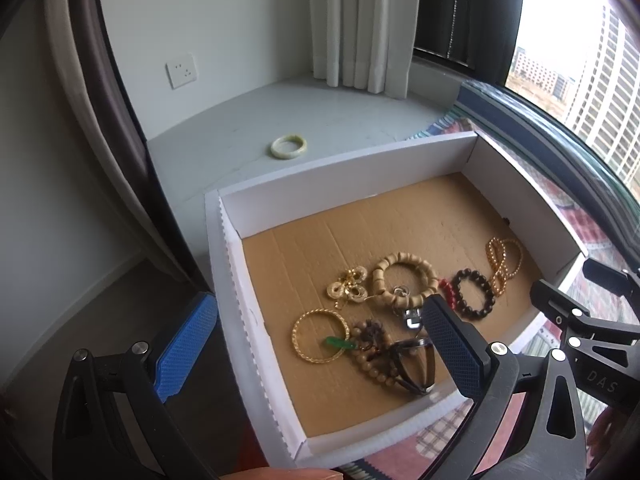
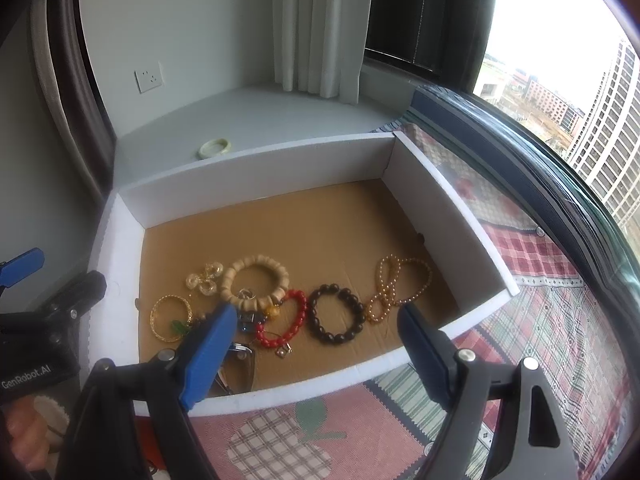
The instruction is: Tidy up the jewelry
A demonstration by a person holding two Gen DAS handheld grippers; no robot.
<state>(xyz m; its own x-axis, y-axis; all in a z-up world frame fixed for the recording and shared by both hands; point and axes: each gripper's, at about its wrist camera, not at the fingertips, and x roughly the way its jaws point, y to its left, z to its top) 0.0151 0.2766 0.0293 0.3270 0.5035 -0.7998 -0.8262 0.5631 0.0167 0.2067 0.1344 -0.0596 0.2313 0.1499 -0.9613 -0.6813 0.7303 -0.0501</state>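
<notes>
Surroundings: wall socket [image 2: 149, 76] at left, white curtain [image 2: 320, 28] behind, window [image 2: 560, 60] with high-rise blocks at right.
Ledge: pale grey sill [image 2: 256, 120]; a jade bangle [image 2: 215, 147] lies on it alone, just behind the box's far wall.
Underlay: plaid cloth [image 2: 540, 320] beneath and right of the box.
Box: white cardboard box [image 2: 256, 168], brown floor, open top; far half bare.
Contents, left to right: gold bangle [image 2: 171, 317] with a green piece; gold knot ornament [image 2: 205, 278]; tan wooden-bead bracelet [image 2: 255, 282]; red bead bracelet [image 2: 285, 322]; dark bead bracelet [image 2: 337, 314]; amber bead strand [image 2: 400, 286], doubled over.
Near-left corner: small-bead strand and dark metal pieces in a tangle, partly hidden by a blue finger.
Left gripper [image 1: 316, 344]: fingers spread wide, grasping nothing, straddling the box's left wall.
Right gripper [image 2: 316, 344]: fingers released, empty, above the near wall.
</notes>
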